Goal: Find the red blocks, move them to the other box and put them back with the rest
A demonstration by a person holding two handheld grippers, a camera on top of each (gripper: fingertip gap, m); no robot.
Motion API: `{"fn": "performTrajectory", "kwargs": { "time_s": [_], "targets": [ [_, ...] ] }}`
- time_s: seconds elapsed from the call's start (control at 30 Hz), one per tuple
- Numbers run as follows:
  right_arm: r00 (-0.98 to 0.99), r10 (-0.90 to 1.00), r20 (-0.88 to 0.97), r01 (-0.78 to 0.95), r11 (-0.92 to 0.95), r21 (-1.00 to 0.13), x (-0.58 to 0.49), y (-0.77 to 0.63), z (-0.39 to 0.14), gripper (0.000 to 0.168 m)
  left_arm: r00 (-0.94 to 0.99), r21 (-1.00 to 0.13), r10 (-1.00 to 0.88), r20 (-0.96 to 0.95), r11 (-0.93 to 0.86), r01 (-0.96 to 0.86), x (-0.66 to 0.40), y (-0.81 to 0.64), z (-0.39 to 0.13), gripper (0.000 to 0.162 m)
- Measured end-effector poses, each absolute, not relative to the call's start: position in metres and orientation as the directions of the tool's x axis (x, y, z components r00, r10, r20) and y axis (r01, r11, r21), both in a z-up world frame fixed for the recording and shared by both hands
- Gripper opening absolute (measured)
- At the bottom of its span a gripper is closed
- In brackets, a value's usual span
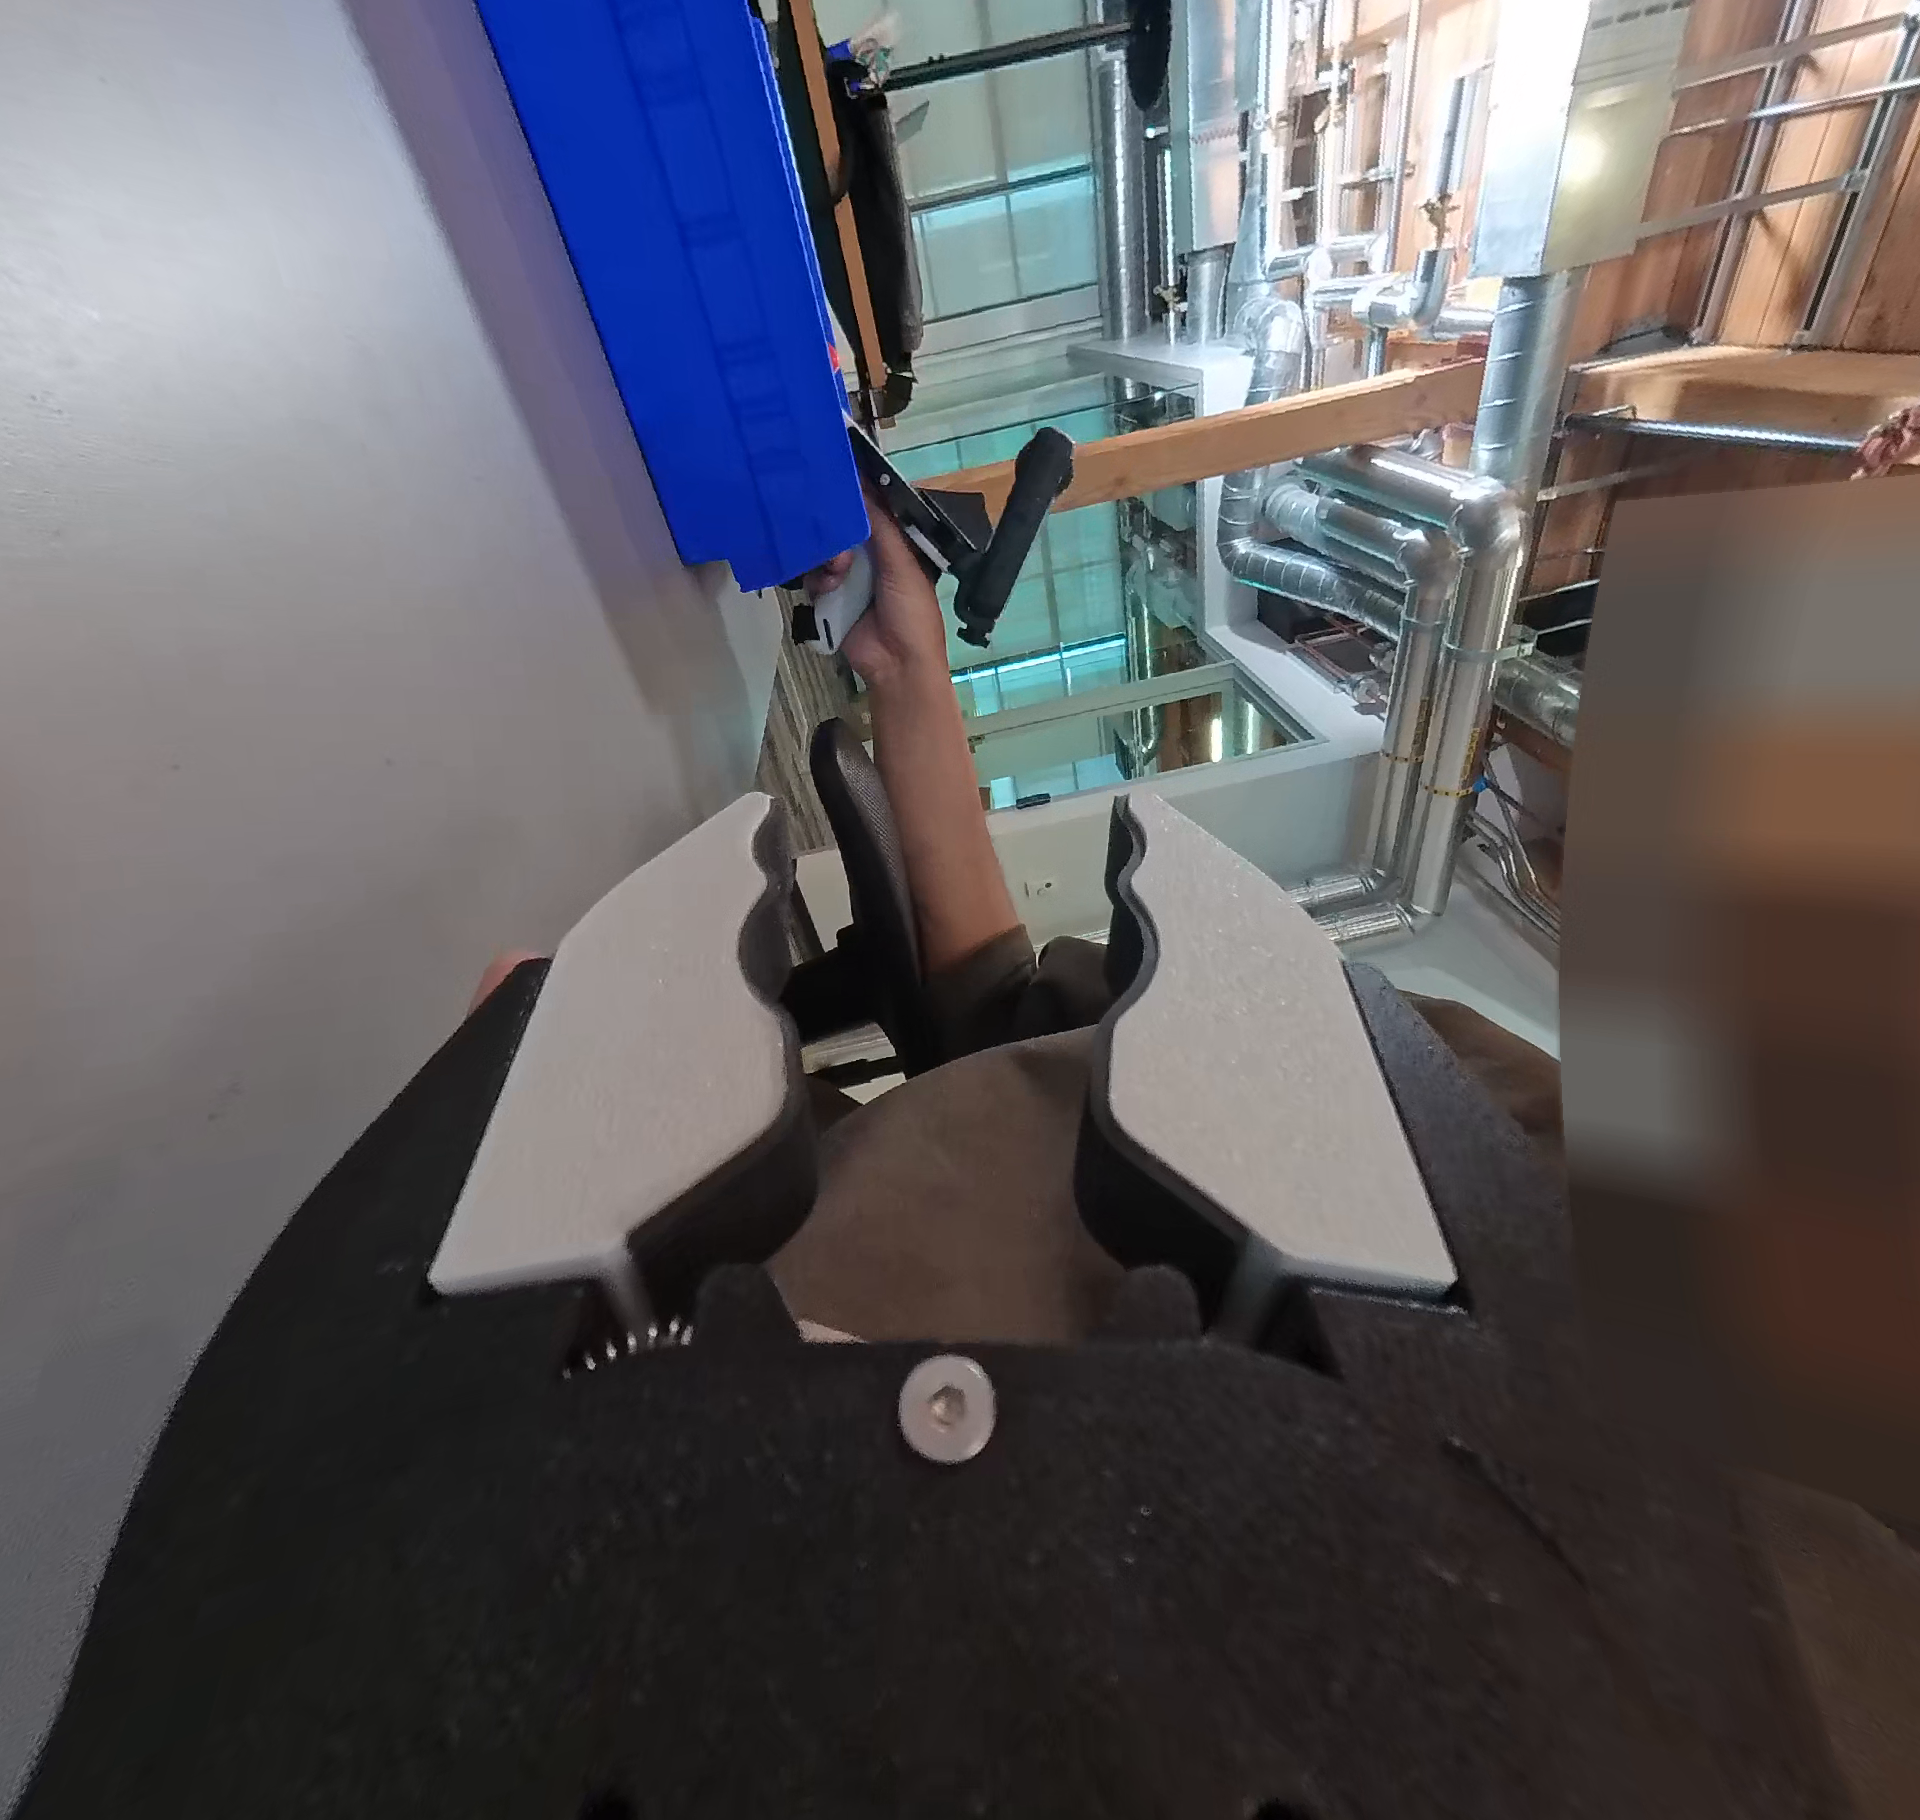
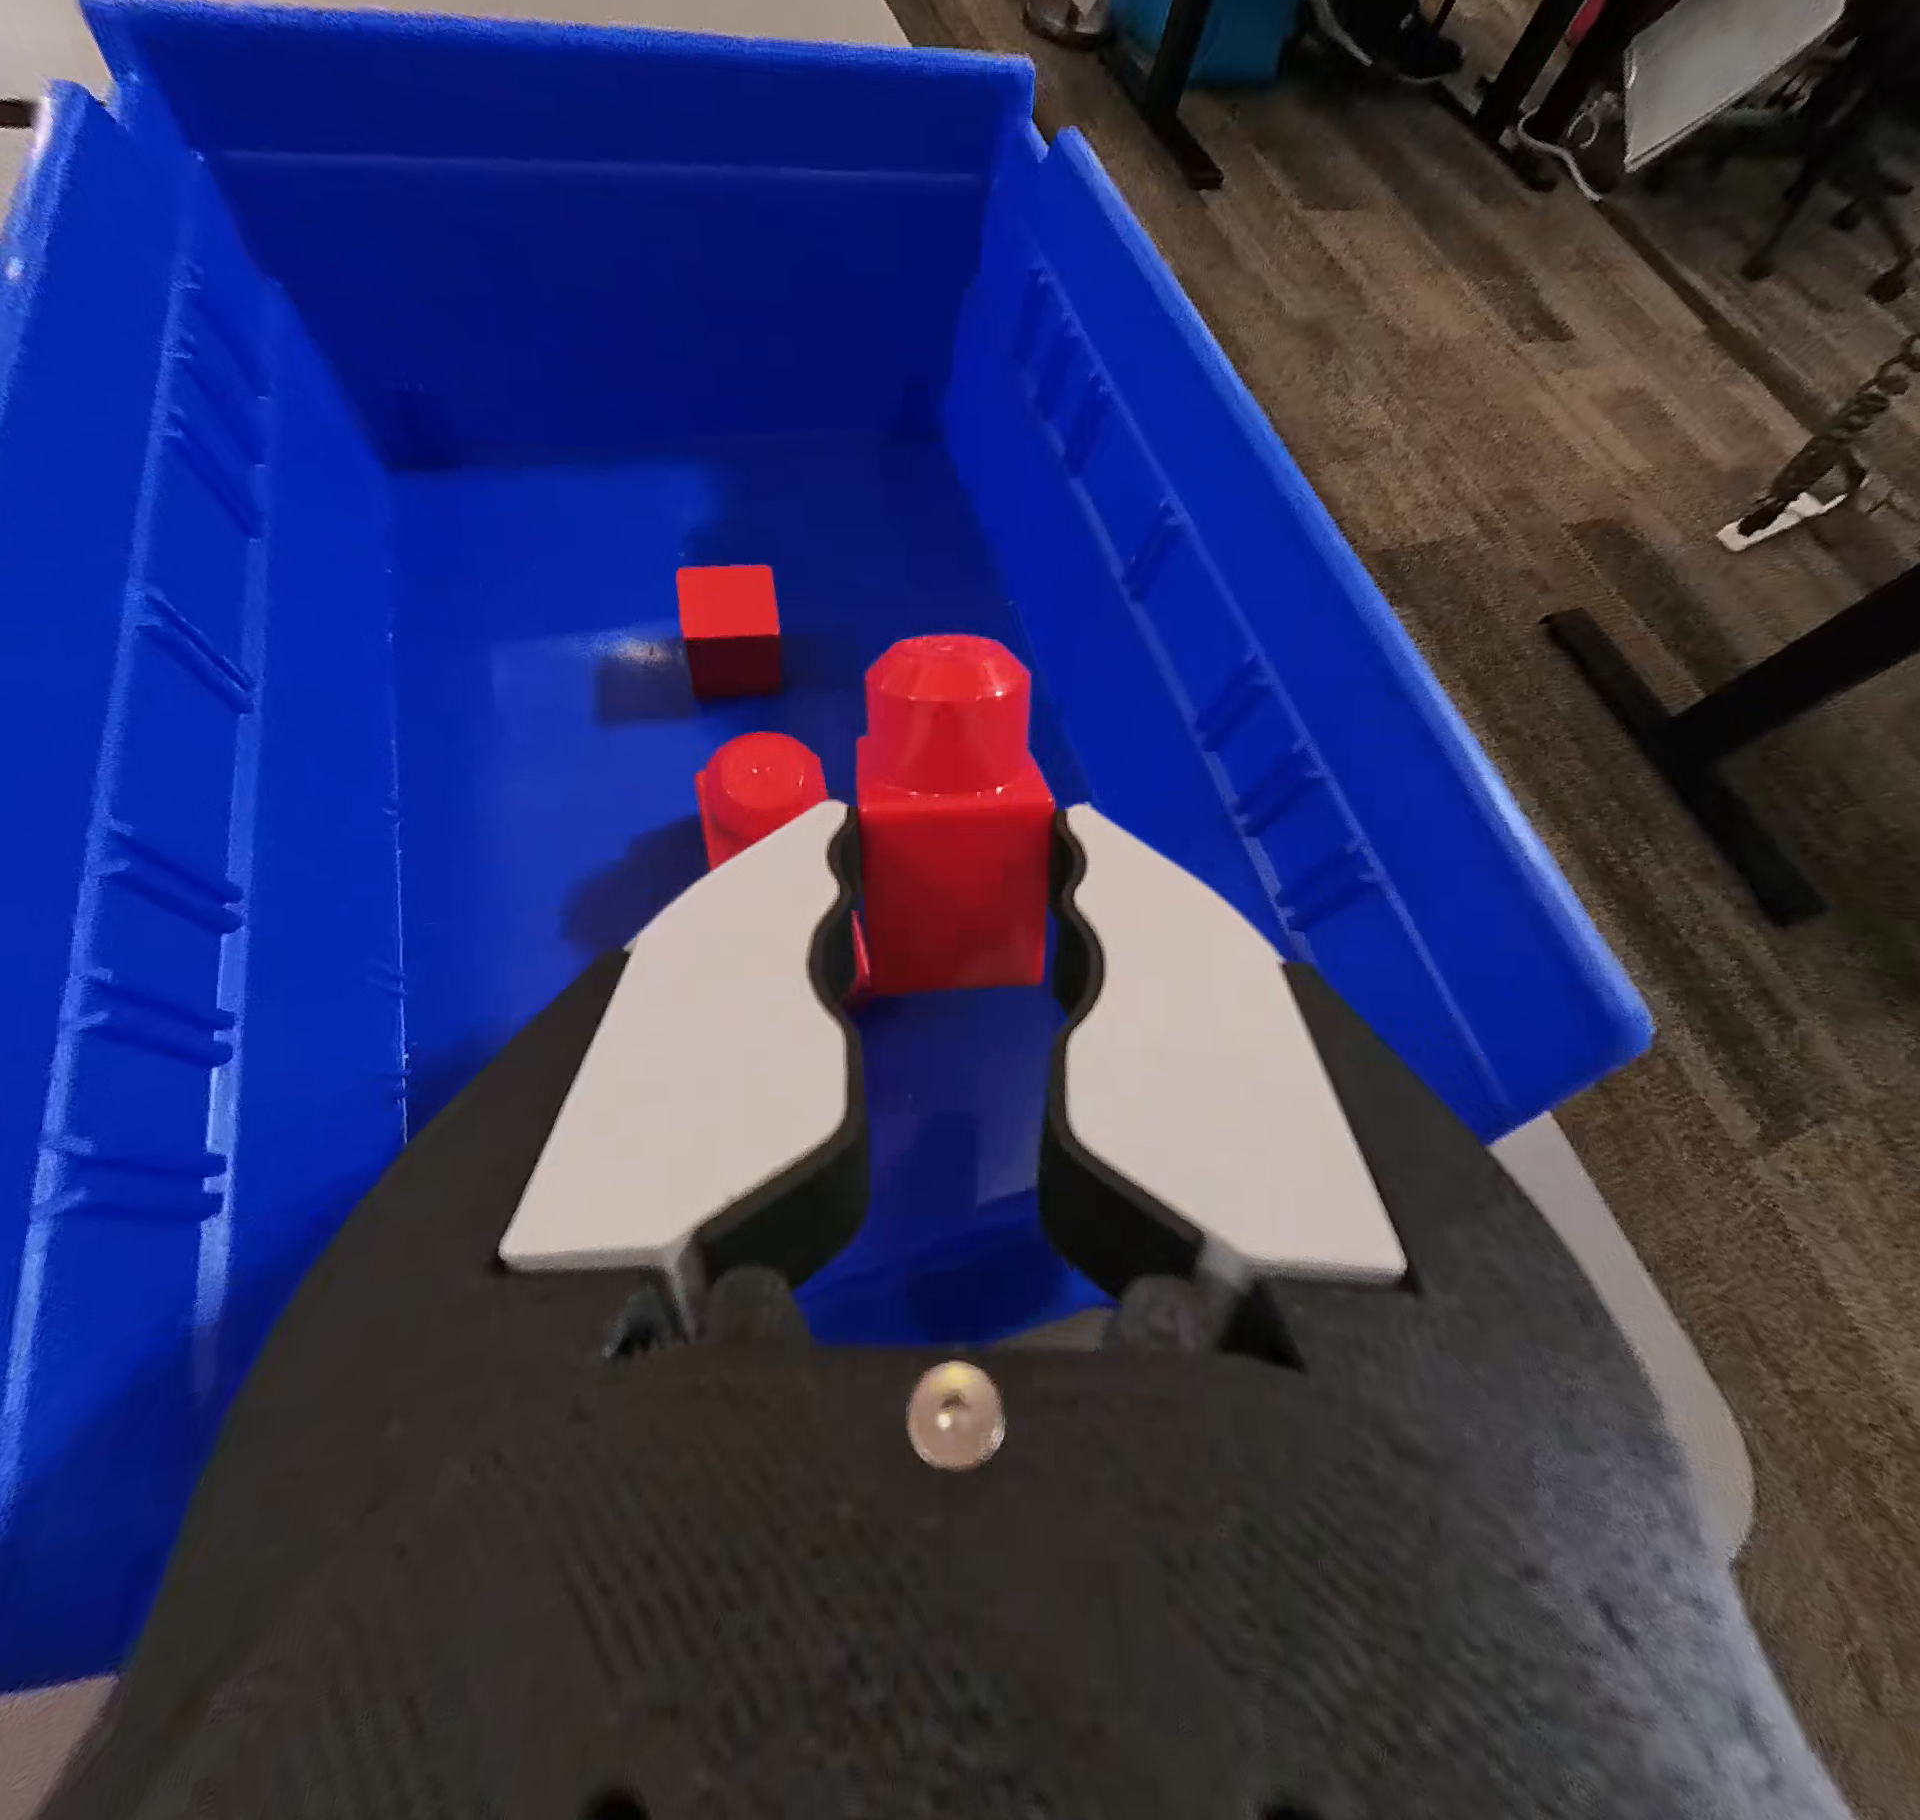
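One blue box point(image 2: 1195, 627) sits under the right-hand view, and three red blocks are in or over it: one plain cube point(image 2: 729, 627), and two studded blocks, a big one point(image 2: 951, 835) and a smaller one point(image 2: 756, 794). Two grippers are about, left point(image 1: 940, 897) and right point(image 2: 951, 897). One blue box point(image 1: 665, 243) shows in the left-hand view.
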State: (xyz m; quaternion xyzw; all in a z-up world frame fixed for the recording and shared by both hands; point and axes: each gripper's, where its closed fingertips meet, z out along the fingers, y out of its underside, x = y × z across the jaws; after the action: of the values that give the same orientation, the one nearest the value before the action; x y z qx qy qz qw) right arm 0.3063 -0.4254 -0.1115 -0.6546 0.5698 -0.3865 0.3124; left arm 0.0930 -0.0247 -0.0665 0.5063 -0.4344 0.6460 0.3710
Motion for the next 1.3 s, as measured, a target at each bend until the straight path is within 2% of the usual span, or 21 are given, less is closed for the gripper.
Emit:
{"fn": "performTrajectory", "kwargs": {
  "time_s": [0.3,0.47,0.6,0.7,0.83,0.9,0.97,1.1,1.3],
  "targets": [
    [0.036,-0.983,0.181,-0.493,-0.175,-0.852,0.306,-0.426,-0.106,0.039,-0.213,-0.189,0.036,0.976,-0.337,-0.922,0.091,-0.026,-0.067,0.059],
    [0.057,-0.992,0.116,-0.345,-0.129,-0.930,0.301,-0.402,-0.056,0.037,-0.212,-0.192,0.023,0.977,-0.334,-0.923,0.092,-0.027,-0.070,0.059],
    [0.261,-0.965,0.004,-0.139,-0.042,-0.989,0.279,-0.323,0.011,0.036,-0.206,-0.191,0.007,0.979,-0.339,-0.921,0.095,-0.027,-0.074,0.059],
    [0.499,-0.863,-0.077,-0.089,0.038,-0.995,0.246,-0.233,0.029,0.035,-0.202,-0.193,-0.010,0.979,-0.347,-0.918,0.098,-0.027,-0.078,0.059],
    [0.754,-0.635,-0.169,-0.217,0.001,-0.976,0.189,-0.118,-0.018,0.035,-0.228,-0.234,-0.060,0.972,-0.340,-0.911,0.101,-0.027,-0.082,0.059],
    [0.821,-0.539,-0.188,-0.286,-0.104,-0.952,0.164,-0.082,-0.057,0.035,-0.265,-0.283,-0.101,0.959,-0.345,-0.895,0.103,-0.024,-0.081,0.059],
    [0.871,-0.471,-0.139,-0.282,-0.247,-0.927,0.149,-0.064,-0.082,0.034,-0.307,-0.341,-0.151,0.940,-0.348,-0.873,0.104,-0.019,-0.079,0.058],
    [0.886,-0.461,0.043,-0.132,-0.340,-0.931,0.154,-0.060,-0.086,0.030,-0.349,-0.421,-0.249,0.903,-0.355,-0.835,0.109,-0.008,-0.081,0.057],
    [0.867,-0.490,-0.094,-0.246,-0.255,-0.935,0.160,-0.067,-0.083,0.030,-0.379,-0.479,-0.323,0.867,-0.336,-0.811,0.108,-0.004,-0.083,0.056]
  ]
}}
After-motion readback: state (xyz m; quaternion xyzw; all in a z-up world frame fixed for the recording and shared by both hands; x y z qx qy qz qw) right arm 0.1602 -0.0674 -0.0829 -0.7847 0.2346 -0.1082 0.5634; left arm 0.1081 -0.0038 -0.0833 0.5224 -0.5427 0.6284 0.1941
